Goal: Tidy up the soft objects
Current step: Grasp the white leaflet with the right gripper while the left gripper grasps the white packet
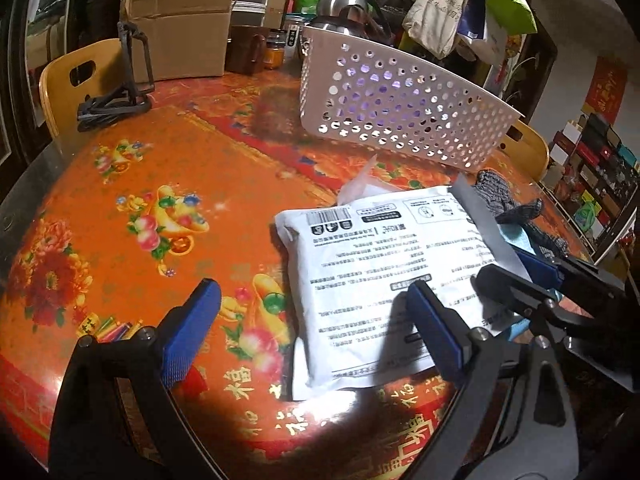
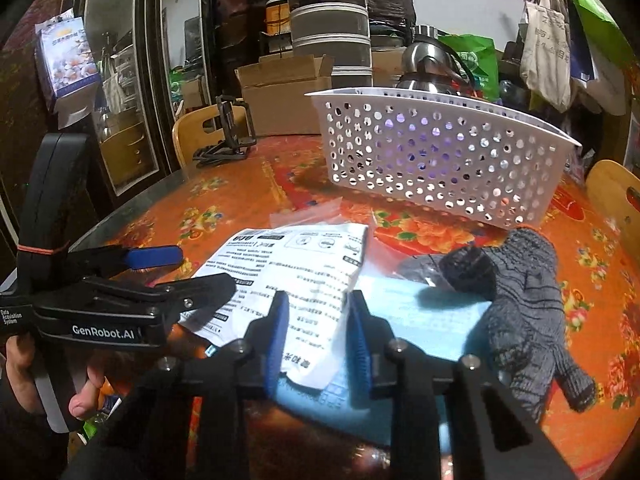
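Observation:
A soft white printed package [image 1: 380, 264] lies on the orange table; it also shows in the right wrist view [image 2: 304, 276]. My left gripper [image 1: 316, 328] is open just above the table, its right finger over the package's near part. My right gripper [image 2: 318, 332] has its jaws partly closed around the package's near corner, which sits between the blue pads; contact is unclear. A grey knit glove [image 2: 524, 300] lies to the right on a light blue cloth [image 2: 424, 320]. A white perforated basket [image 2: 436, 148] stands behind, with something purple inside.
A cardboard box [image 1: 180, 28], a black stand [image 1: 128, 80], jars and a steel kettle [image 1: 344, 4] stand at the back of the table. Wooden chair backs [image 1: 76, 76] rise at the left and right edges. Bags hang at the upper right.

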Motion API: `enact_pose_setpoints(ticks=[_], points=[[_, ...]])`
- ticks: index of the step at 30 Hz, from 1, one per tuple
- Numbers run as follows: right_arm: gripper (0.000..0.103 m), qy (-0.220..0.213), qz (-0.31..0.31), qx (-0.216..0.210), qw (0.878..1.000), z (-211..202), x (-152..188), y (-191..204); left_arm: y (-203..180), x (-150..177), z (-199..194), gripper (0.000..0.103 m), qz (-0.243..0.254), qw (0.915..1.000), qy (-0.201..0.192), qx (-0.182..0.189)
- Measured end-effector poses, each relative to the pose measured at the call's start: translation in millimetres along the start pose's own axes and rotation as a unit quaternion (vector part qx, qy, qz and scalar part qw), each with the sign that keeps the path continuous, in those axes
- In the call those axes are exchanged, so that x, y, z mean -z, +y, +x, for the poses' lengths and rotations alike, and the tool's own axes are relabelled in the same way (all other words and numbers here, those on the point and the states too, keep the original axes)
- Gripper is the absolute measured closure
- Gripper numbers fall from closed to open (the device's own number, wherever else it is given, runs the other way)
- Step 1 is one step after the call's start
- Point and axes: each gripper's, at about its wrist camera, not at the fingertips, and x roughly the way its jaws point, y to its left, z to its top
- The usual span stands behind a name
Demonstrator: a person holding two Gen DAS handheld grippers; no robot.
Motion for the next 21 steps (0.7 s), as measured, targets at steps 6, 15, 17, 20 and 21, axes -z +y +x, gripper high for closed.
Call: enact_pose_setpoints(ticks=[6,15,17,20,21], points=[[0.08,-0.004,-0.007,-0.001,1.0,-1,3,1,-7,0,1,0.035,0.004,0.9997,-0.007,0.023],[0.087,0.001,-0.009,-0.002,1.0,0,4,4,-15,1,0,0.057,0.002,0.9993,0.0,0.038],[0.088,0.003,-0.01,-0.004,1.0,0,3,5,-17,1,-2,0.061,0.002,0.9994,-0.002,0.034],[0.09,0.004,-0.009,-0.008,1.0,1,2,5,-17,3,-5,0.067,-0.002,0.9994,-0.003,0.034],[0.09,0.004,-0.009,-0.008,1.0,1,2,5,-18,3,-6,0.068,0.0,0.9995,-0.003,0.032]])
